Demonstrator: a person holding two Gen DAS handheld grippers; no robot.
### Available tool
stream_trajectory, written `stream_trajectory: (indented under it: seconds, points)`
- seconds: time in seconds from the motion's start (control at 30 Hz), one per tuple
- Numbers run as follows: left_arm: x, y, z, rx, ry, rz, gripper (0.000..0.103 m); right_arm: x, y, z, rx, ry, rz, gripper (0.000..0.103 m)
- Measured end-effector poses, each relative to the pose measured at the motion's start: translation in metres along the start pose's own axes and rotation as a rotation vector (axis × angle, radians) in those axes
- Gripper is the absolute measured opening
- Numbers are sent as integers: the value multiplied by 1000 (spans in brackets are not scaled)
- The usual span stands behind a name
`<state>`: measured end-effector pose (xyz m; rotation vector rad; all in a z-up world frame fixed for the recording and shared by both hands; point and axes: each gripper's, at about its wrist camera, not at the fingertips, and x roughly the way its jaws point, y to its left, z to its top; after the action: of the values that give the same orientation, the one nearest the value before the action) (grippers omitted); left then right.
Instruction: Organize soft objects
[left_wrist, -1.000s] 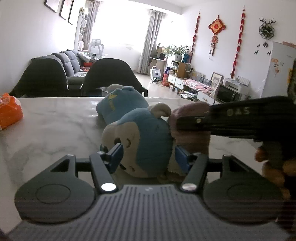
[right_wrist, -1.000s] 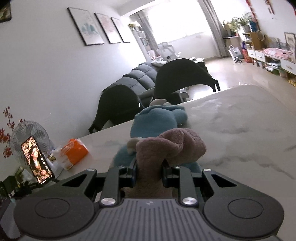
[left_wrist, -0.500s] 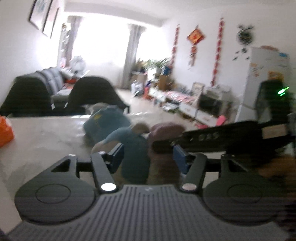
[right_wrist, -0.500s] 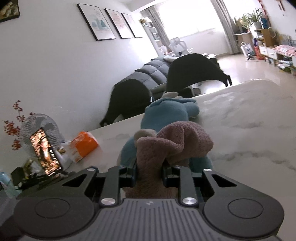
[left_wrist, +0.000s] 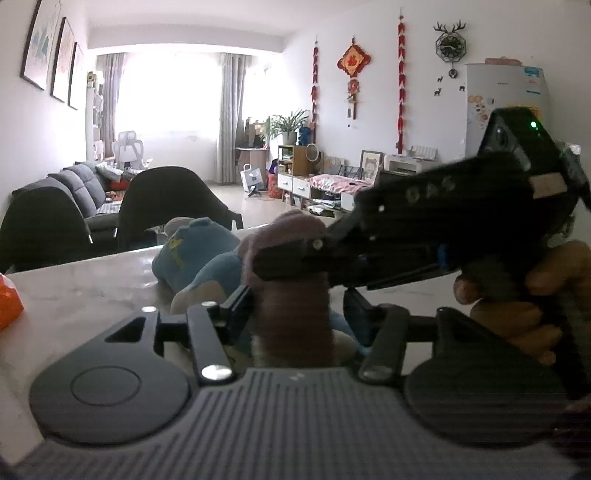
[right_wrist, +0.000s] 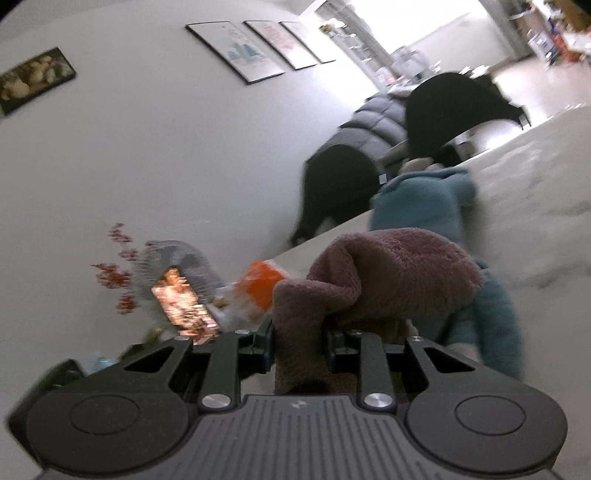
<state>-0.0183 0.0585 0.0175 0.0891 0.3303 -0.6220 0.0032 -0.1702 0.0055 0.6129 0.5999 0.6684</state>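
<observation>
My right gripper (right_wrist: 299, 332) is shut on a mauve-brown plush piece (right_wrist: 388, 266) that folds over above its fingers. In the left wrist view that gripper (left_wrist: 295, 254) reaches in from the right, held by a hand (left_wrist: 517, 314), and the mauve plush (left_wrist: 291, 236) hangs down between my left fingers. My left gripper (left_wrist: 298, 297) is closed partway on a blue and tan plush toy (left_wrist: 218, 269), which fills the gap behind the mauve piece. The same toy (right_wrist: 498, 314) shows at right in the right wrist view. A second blue plush (left_wrist: 192, 247) with a yellow emblem lies just behind on the marble table (left_wrist: 74, 288).
An orange tissue pack (left_wrist: 7, 302) sits at the table's left edge. A phone (right_wrist: 181, 302) leans against a small fan (right_wrist: 184, 254) beside it. Two dark chairs (left_wrist: 166, 199) stand along the table's far side, with a sofa behind them.
The right gripper has swung the mauve plush in front of the blue toy, between the left fingers, hiding its face. Both views have tilted; the right one has turned left.
</observation>
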Motion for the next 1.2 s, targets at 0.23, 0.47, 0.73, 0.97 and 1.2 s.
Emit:
stream_trajectory:
  seconds: [0.23,0.47,0.73,0.97,1.2]
  points:
    - [-12,12,-2,-8,2,99,38,18,8,3,24,63,113,30]
    - [-36,64,-5,-264,-2,220,19,43,14,4,62,91,192,38]
    - [-52,91,-12,-447,-74,-171,19,37,-13,5,149,53,246,68]
    - [-46,94,-25,-632,-151,-546,19,28,-20,9,181,34,412,86]
    - [-33,90,-36,-737,-147,-687,21,32,-19,7,246,72,619,39]
